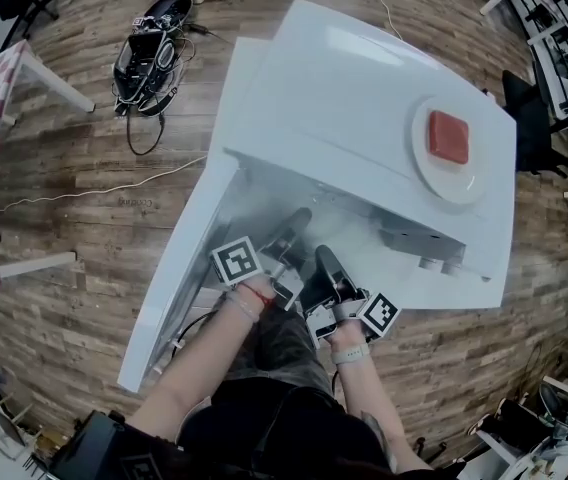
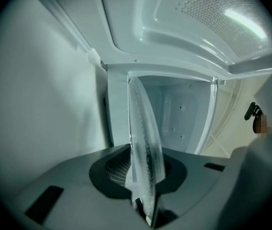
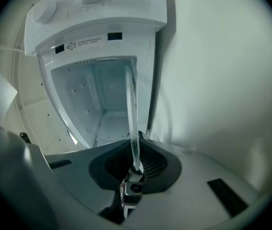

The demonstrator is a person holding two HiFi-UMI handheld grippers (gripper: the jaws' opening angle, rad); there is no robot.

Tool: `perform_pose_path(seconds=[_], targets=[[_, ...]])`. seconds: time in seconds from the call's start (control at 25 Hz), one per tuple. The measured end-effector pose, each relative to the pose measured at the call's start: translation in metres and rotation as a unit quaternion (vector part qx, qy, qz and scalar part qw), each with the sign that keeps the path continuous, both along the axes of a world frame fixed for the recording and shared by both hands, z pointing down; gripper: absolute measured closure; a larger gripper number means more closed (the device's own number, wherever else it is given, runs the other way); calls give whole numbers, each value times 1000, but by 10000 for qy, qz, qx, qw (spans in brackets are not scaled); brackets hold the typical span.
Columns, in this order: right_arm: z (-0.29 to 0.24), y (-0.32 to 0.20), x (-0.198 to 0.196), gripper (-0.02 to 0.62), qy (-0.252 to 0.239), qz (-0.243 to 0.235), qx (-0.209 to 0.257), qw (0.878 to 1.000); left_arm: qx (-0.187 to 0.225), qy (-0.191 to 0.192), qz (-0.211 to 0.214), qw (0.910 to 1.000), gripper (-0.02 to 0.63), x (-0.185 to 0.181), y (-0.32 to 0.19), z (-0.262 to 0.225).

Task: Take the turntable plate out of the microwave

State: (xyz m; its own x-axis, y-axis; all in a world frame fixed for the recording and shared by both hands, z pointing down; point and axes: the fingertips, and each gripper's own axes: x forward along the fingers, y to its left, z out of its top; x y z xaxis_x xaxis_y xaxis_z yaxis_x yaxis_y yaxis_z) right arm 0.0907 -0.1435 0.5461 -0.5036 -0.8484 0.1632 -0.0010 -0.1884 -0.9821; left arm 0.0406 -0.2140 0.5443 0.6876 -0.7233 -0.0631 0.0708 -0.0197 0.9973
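Glass turntable plate (image 2: pixel 145 147) shows edge-on in both gripper views, a thin clear blade running straight away from each pair of jaws towards the open cavity (image 3: pixel 102 104) of the white microwave (image 1: pixel 364 98). That alignment is what I think the next move turns on. The plate's plane lies along both jaw lines, with one gripper on each side of its rim, so I would draw it straight back towards me and keep it level. The left gripper (image 2: pixel 146 202) has its jaws pinched down onto the near rim, with only the thickness of the glass between them. The right gripper (image 3: pixel 135 169) is clamped the same way on the opposite rim, its ribbed pads tight against the glass. From the head view, both grippers sit side by side at the mouth of the cavity. The left gripper reaches slightly deeper, and the door (image 1: pixel 179 278) is swung wide on my left. I cannot tell how much of the plate is clear of the opening. On the microwave's roof a white dish (image 1: pixel 464 183) carries a red block (image 1: pixel 448 136), well away from my grip.
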Motion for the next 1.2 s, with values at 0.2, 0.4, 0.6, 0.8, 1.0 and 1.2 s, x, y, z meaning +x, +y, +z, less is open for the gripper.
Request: perform_pose_path(seconds=[0.2,0.4,0.6,0.8,1.0,1.2], targets=[[-1,0,-1,546,-11,-41,41,10000,-42,196,-88,9998,561,0,-1,-3],[1,0,-1,546,-3,-152,35,9999,-143,317,-114,9993,569,1,0,-4],[0,-5,4,546,160,-233,128,9995,-126,355,-145,9992,571,0,1,-5],[1,-20,16,545,346,-177,171,9991,-126,360,-73,9992,571,2,6,-4],[2,-30,32,546,222,172,184,9994,-148,401,-50,9991,571,2,11,-5],[3,-41,47,546,303,316,229,9988,-173,527,-125,9984,571,0,15,-4]])
